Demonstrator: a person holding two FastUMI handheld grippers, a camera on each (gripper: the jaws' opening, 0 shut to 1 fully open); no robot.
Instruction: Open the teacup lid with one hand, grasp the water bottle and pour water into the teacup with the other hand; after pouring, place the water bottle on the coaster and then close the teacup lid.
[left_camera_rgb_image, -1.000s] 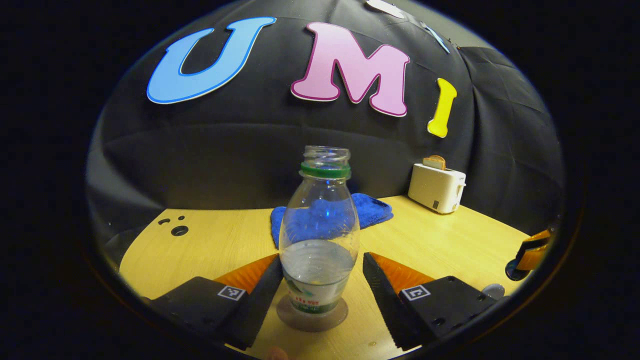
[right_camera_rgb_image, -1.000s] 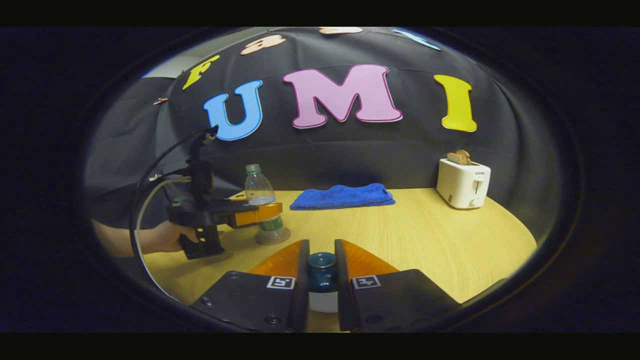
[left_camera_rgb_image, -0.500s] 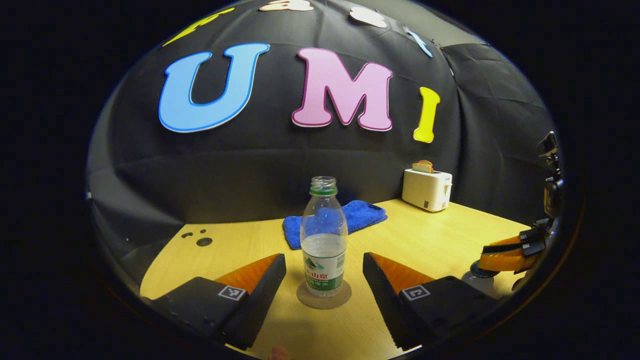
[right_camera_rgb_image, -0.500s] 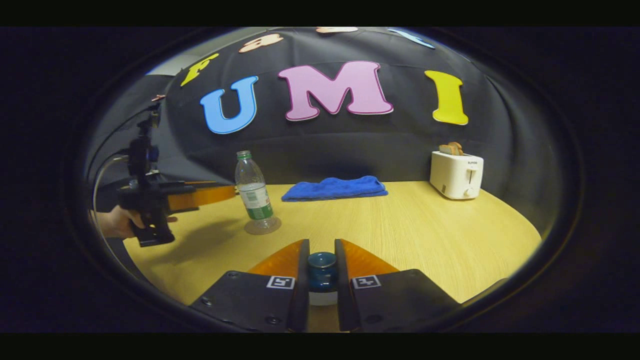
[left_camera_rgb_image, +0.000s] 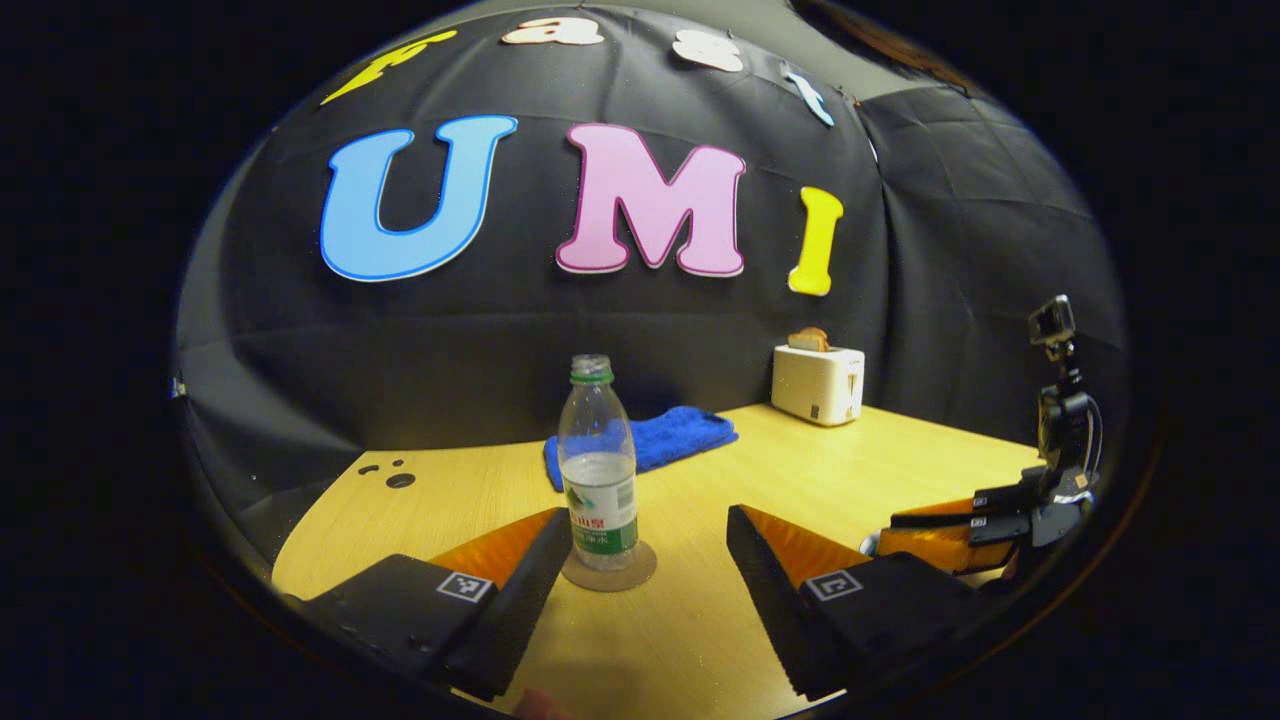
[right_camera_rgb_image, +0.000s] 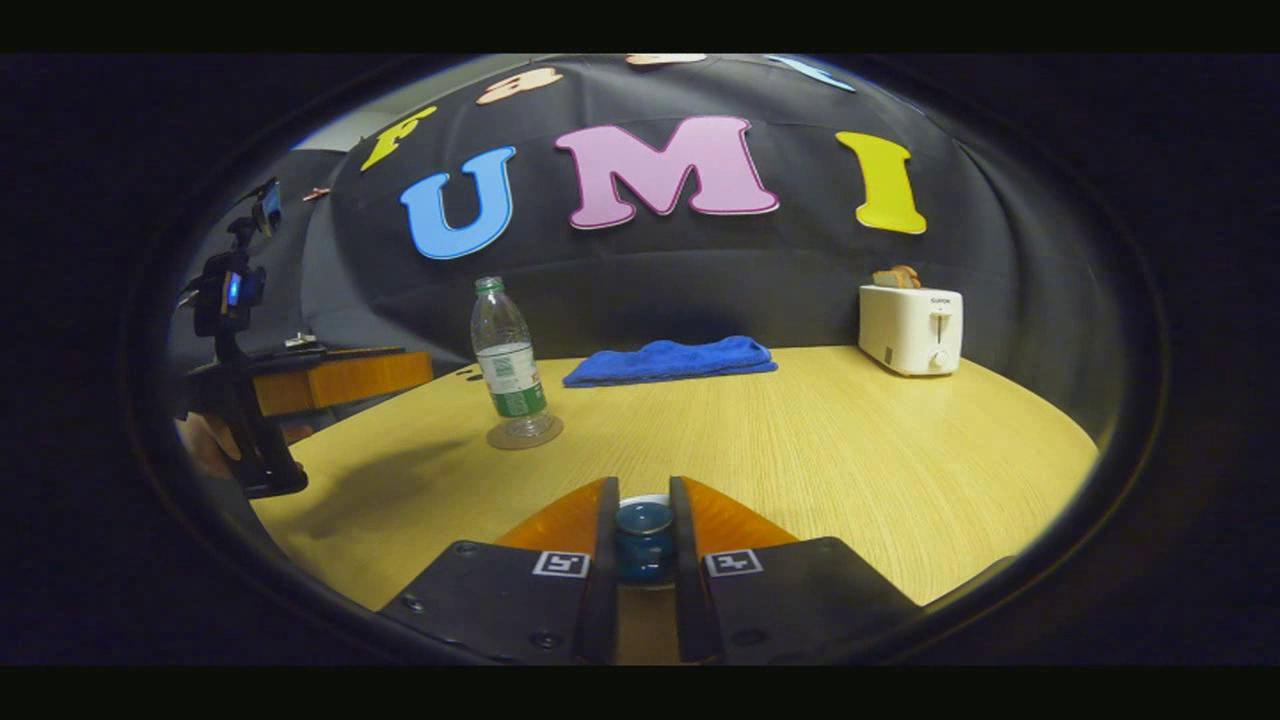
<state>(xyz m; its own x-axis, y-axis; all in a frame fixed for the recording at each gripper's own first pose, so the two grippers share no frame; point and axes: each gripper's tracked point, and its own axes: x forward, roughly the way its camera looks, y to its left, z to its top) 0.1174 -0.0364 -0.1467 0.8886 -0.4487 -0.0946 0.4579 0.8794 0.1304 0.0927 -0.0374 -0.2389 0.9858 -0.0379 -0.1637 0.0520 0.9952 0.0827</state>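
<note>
A clear water bottle (left_camera_rgb_image: 597, 470), uncapped and partly filled, stands upright on a round coaster (left_camera_rgb_image: 610, 572). My left gripper (left_camera_rgb_image: 648, 520) is open and drawn back from it, and the bottle stands near its left finger without touching. In the right gripper view the bottle (right_camera_rgb_image: 508, 358) and coaster (right_camera_rgb_image: 524, 433) stand at the left of the table. My right gripper (right_camera_rgb_image: 643, 495) is shut on the dark blue knob of the teacup lid (right_camera_rgb_image: 644, 538). A sliver of white rim shows behind the knob. The cup's body is hidden by the fingers.
A blue towel (right_camera_rgb_image: 670, 360) lies at the back of the wooden table (right_camera_rgb_image: 850, 460), and a white toaster (right_camera_rgb_image: 910, 328) with bread stands at the back right. The left gripper (right_camera_rgb_image: 330, 378) and a hand (right_camera_rgb_image: 205, 445) hover at the table's left edge. Small holes (left_camera_rgb_image: 400, 480) mark the table.
My left gripper, open throughout, has backed away from the bottle, which stays on the coaster. My right gripper stays shut on the lid knob, with a white rim now showing behind it.
</note>
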